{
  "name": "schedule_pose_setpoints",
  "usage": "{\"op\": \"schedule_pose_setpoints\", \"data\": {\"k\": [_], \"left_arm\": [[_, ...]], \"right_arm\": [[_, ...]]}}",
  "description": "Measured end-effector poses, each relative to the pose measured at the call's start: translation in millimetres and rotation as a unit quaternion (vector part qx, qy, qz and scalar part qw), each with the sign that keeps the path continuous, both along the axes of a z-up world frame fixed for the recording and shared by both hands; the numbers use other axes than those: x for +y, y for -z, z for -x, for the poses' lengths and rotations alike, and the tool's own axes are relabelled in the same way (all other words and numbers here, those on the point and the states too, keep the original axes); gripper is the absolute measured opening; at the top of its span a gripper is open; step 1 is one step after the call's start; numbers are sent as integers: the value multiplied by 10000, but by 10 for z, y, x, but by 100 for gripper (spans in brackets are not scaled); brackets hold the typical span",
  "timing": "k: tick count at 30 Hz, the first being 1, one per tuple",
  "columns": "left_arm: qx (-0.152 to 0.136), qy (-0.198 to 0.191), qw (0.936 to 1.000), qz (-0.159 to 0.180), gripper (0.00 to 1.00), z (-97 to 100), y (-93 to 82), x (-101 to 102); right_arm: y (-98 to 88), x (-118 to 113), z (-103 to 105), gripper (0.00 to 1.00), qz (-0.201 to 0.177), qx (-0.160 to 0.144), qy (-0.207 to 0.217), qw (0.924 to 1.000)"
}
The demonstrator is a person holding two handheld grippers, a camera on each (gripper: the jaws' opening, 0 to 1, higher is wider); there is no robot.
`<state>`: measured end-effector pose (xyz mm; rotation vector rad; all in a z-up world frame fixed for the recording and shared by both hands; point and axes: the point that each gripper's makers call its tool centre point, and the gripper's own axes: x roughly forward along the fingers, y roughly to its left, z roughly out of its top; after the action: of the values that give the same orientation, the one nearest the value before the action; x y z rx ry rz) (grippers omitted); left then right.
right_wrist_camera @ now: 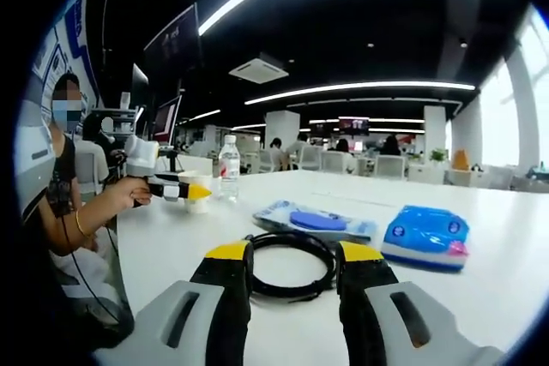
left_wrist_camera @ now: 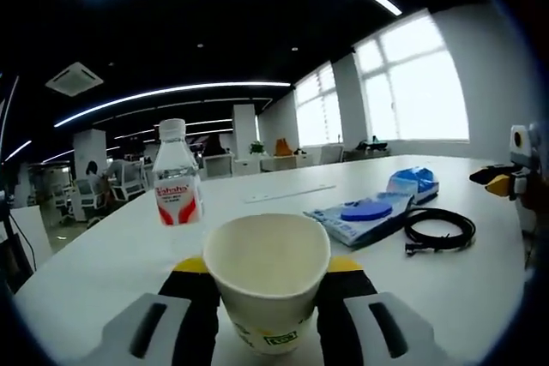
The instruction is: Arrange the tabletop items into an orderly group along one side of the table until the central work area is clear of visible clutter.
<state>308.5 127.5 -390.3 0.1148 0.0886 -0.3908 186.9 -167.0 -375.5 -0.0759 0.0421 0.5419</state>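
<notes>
Task seems at the start: left tool (left_wrist_camera: pixel 268 297) grips the paper cup (left_wrist_camera: pixel 268 285) low-centre, right tool (right_wrist_camera: pixel 292 276) wide around the cable (right_wrist_camera: pixel 290 265), bottle (left_wrist_camera: pixel 177 179) & packet (left_wrist_camera: pixel 364 216) unsorted on the bench (left_wrist_camera: pixel 103 272).

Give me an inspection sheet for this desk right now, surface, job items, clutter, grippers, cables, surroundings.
Surface: white table, mostly bare.
Job's things: paper cup between the left gripper's jaws; water bottle upright behind it; flat blue packet; blue plastic toy.
Clutter: nothing seen beyond these.
Grippers: left gripper shut on the paper cup; right gripper open, jaws framing the cable.
Cables: black coiled cable lying loose.
Surroundings: open office, desks, chairs, windows, people seated.
</notes>
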Motion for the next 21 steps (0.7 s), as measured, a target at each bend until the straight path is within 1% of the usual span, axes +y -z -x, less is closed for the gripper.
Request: {"op": "schedule_pose_setpoints", "data": {"k": [5, 13, 18, 21], "left_arm": [[-114, 110, 9998, -108, 42, -30, -129, -67], [-192, 302, 9992, -165, 41, -90, -233, -184], [-278, 509, 9982, -149, 41, -146, -316, -318], [-318, 578, 9976, -197, 41, -177, -354, -383]], "right_arm": [[16, -33, 11, 37, -15, 5, 45, 10000], [41, -93, 43, 37, -80, 36, 90, 9999], [32, -131, 62, 37, -95, 25, 119, 9999], [25, -139, 75, 37, -111, 11, 126, 9999]]}}
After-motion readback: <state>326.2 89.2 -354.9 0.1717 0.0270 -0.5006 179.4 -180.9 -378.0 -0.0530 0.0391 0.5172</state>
